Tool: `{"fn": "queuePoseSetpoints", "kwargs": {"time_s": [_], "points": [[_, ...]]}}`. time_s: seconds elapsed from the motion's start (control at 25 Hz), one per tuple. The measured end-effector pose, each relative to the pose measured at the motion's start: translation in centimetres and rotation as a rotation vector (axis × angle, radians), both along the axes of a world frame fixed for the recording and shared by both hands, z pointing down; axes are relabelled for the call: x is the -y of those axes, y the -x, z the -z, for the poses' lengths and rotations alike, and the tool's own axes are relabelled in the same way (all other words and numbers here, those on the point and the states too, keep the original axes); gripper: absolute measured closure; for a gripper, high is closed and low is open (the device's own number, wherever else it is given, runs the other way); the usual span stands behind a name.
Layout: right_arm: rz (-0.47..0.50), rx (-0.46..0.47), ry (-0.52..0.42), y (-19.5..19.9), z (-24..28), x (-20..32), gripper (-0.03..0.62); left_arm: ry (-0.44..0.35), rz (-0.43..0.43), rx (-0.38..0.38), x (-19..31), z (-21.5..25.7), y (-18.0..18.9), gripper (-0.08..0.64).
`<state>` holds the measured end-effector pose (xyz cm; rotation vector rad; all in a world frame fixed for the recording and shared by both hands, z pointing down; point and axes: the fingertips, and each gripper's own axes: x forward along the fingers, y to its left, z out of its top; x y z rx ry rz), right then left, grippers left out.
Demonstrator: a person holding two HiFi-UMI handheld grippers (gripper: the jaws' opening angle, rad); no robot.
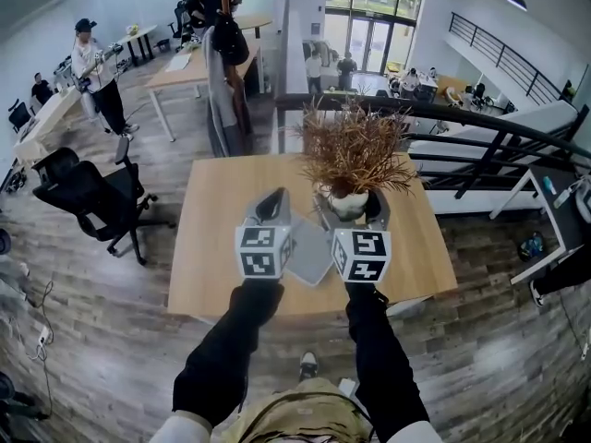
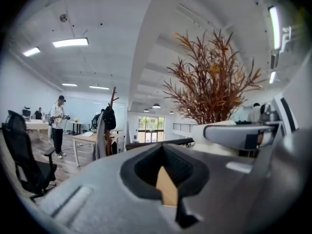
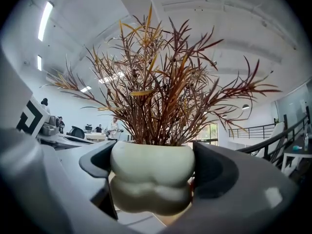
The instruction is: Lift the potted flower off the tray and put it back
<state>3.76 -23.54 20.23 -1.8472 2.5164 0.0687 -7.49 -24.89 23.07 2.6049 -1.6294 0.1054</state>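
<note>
A potted flower, a cream lobed pot (image 3: pixel 151 177) with dry red-brown foliage (image 3: pixel 161 87), stands between the jaws of my right gripper (image 3: pixel 152 172). Both jaws press the pot's sides, so the gripper is shut on it. In the head view the pot (image 1: pixel 349 202) sits at the far right edge of a grey tray (image 1: pixel 310 255) on the wooden table (image 1: pixel 217 238); I cannot tell whether it rests on the tray or hangs just above it. My left gripper (image 1: pixel 271 205) lies left of the pot, shut with nothing in it (image 2: pixel 166 182). The left gripper view shows the plant (image 2: pixel 214 84) at the right.
A black office chair (image 1: pixel 92 197) stands left of the table, and a coat rack with hung clothes (image 1: pixel 226 58) is beyond its far edge. A dark railing (image 1: pixel 480 132) runs behind on the right. People stand at desks at the far left (image 1: pixel 97 72).
</note>
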Motion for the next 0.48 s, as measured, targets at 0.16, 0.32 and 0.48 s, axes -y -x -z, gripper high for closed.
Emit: {"fn": "queuePoseSetpoints", "kwargs": {"time_s": [0.16,0.32,0.48], "points": [[0.003,-0.003,-0.020,0.3,0.9,-0.5,0.100,-0.011,0.012,0.028,-0.1,0.6,0.5,0.561],[-0.001,-0.004,-0.040,0.6,1.5,-0.5,0.101,-0.015,0.015,0.015,0.3,0.8,1.2,0.561],[-0.005,-0.011,-0.050,0.7,1.8,-0.5,0.100,-0.024,0.020,-0.003,0.5,1.4,1.5,0.560]]}}
